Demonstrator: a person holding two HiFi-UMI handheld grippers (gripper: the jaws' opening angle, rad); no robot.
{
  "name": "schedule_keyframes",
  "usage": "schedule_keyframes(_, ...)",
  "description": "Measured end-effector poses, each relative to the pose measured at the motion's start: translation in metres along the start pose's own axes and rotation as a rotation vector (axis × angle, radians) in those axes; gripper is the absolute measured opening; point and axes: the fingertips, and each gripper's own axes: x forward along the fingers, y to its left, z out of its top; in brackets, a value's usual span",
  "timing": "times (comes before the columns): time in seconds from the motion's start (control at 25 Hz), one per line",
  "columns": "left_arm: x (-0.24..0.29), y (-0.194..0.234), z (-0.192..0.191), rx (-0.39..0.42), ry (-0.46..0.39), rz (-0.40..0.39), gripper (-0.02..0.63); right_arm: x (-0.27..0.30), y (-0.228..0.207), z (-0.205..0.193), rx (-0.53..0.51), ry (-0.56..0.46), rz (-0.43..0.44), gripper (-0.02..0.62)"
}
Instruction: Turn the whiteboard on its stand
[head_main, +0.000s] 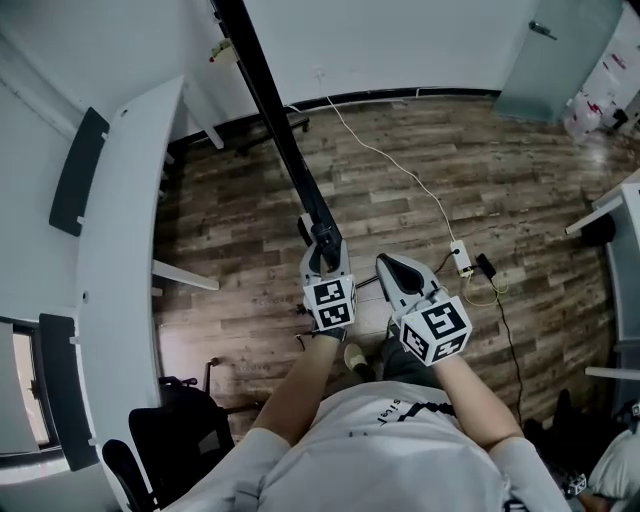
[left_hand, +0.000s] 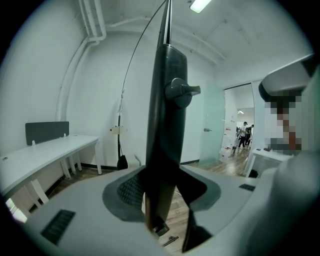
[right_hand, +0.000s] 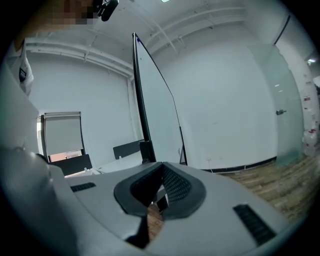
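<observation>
Two hand-held grippers reach out over a wood-plank floor (head_main: 500, 180) in the head view. The whiteboard (head_main: 270, 100) is seen there edge-on from above, as a dark bar running from the upper left down to the left hand-held gripper (head_main: 322, 240), whose jaws clamp its near end. The right hand-held gripper (head_main: 385, 265) sits just beside it to the right, jaws together and holding nothing. A long white tabletop (head_main: 120, 250) lines the wall at left, and a power strip (head_main: 461, 258) lies on the floor beyond the grippers. The left gripper view shows the left hand-held gripper (left_hand: 162, 196) closed on the whiteboard (left_hand: 165, 130), whose dark upright edge rises between the pads and carries a knob (left_hand: 181, 90) higher up. A white tabletop (left_hand: 45, 152) stands against the wall at left, and an open doorway (left_hand: 239, 130) shows at right. The right gripper view shows the right hand-held gripper (right_hand: 159, 192) with its pads drawn together on nothing, only a sliver of floor between them. The whiteboard (right_hand: 160, 115) stands upright beyond, its white panel angled away toward the back wall.
</observation>
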Motion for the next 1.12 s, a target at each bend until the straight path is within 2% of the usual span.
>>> schedule_keyframes(0.32,-0.034,-0.046,-0.016,0.002,0.013,-0.027,0.192,-0.046,-0.003,0.002,-0.016,-0.015,0.006,0.012)
schedule_keyframes(0.68,-0.075,-0.091,-0.033,-0.017,0.008,0.029,0.190,-0.130,-0.026,-0.014,-0.004,-0.003,0.052,0.012)
schedule_keyframes(1.12,-0.121,-0.157,-0.056,-0.045,-0.006,0.056,0.192,-0.229,-0.052,-0.031,-0.010,0.006,0.093,0.012)
